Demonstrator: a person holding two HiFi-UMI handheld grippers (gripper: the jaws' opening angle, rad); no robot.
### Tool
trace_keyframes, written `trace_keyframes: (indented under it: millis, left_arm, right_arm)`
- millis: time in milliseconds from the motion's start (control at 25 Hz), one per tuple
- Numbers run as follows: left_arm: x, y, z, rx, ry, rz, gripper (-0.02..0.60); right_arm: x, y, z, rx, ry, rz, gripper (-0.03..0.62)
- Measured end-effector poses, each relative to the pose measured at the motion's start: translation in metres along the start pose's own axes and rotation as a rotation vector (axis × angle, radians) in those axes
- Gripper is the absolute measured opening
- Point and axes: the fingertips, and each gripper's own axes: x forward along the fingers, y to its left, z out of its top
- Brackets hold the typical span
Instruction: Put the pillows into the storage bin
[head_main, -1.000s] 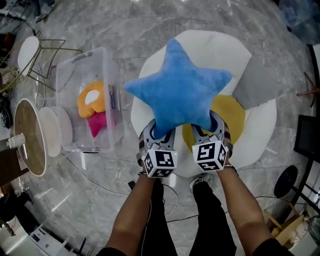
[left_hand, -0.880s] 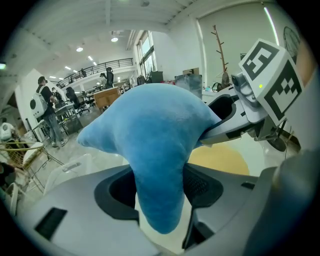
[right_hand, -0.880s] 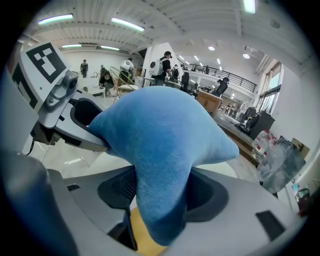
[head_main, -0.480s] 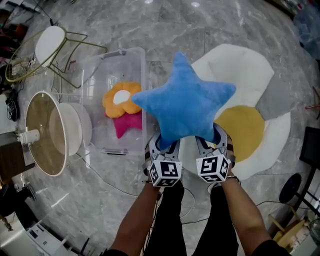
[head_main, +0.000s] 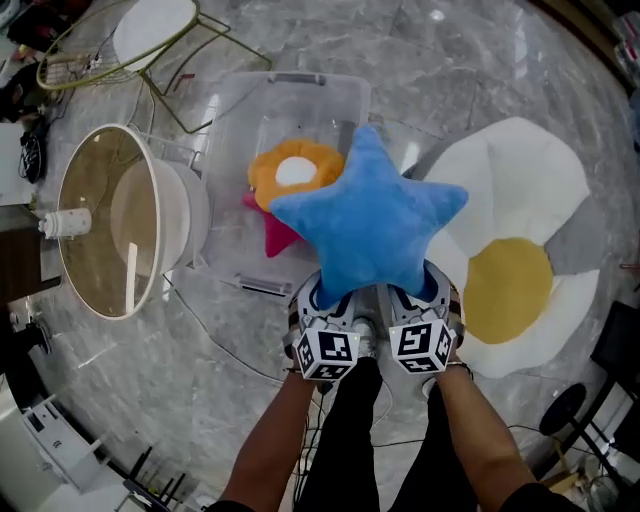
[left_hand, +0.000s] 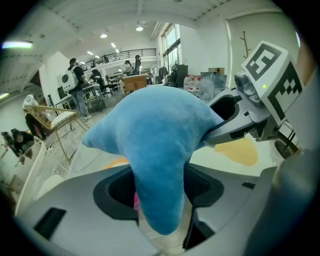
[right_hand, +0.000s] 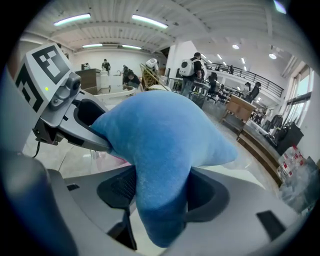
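We moved the blue star pillow (head_main: 365, 225) left, seemingly above the storage bin (head_main: 292, 88), left gripper (head_main: 333, 295) and right gripper (head_main: 420, 295) both clenching it

The head view looks steeply down from overhead onto the marble floor (head_main: 200, 400), with the storage bin (head_main: 232, 120) far left. Each gripper view sits close behind its jaws, facing outward. All three views share the blue star pillow (left_hand: 150, 145).

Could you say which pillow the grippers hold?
The blue star-shaped plush pillow, in the left gripper and right gripper; the orange flower pillow and pink pillow lie in the clear plastic bin.
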Motion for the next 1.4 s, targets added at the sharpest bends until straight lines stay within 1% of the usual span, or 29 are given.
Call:
trace_keyframes:
  millis: [120, 320, 480, 600, 800, 880, 960, 1000, 1040, 1120, 1240, 1400]
  left_arm:
    - [-0.004, 0.036, -0.021, -0.037, 0.014, 0.028, 0.275]
    - [-0.009, 0.091, -0.057, -0.131, 0.055, 0.064, 0.284]
    - [-0.009, 0.131, -0.077, -0.172, 0.069, 0.107, 0.285]
    - [-0.003, 0.163, -0.079, -0.173, 0.063, 0.154, 0.291]
    - [0.007, 0.207, -0.063, -0.137, 0.042, 0.216, 0.295]
    - [0.012, 0.218, -0.061, -0.120, 0.055, 0.237, 0.304]
    - [0.012, 0.230, -0.065, -0.096, 0.066, 0.283, 0.328]
    - [0.010, 0.235, -0.067, -0.097, 0.063, 0.304, 0.331]
    - [0.007, 0.238, -0.069, -0.115, 0.057, 0.316, 0.337]
    - [0.000, 0.239, -0.072, -0.158, 0.045, 0.322, 0.345]
    - [-0.008, 0.230, -0.075, -0.173, 0.038, 0.333, 0.345]
    - [-0.022, 0.208, -0.068, -0.205, 0.008, 0.334, 0.345]
  right_arm:
    - [0.025, 0.025, 0.026, -0.041, -0.015, 0.028, 0.298]
    - [0.065, 0.068, 0.065, -0.126, -0.041, 0.092, 0.298]
    - [0.095, 0.093, 0.094, -0.177, -0.069, 0.129, 0.301]
    - [0.118, 0.099, 0.117, -0.192, -0.093, 0.135, 0.304]
    - [0.145, 0.094, 0.150, -0.138, -0.106, 0.130, 0.308]
    - [0.153, 0.091, 0.155, -0.135, -0.104, 0.124, 0.328]
    - [0.159, 0.094, 0.159, -0.166, -0.113, 0.119, 0.404]
    - [0.160, 0.097, 0.160, -0.184, -0.120, 0.118, 0.466]
    - [0.159, 0.099, 0.161, -0.189, -0.124, 0.121, 0.507]
    - [0.154, 0.100, 0.161, -0.149, -0.132, 0.129, 0.531]
    - [0.136, 0.091, 0.161, -0.062, -0.165, 0.114, 0.530]
    - [0.103, 0.077, 0.162, -0.004, -0.214, 0.087, 0.519]
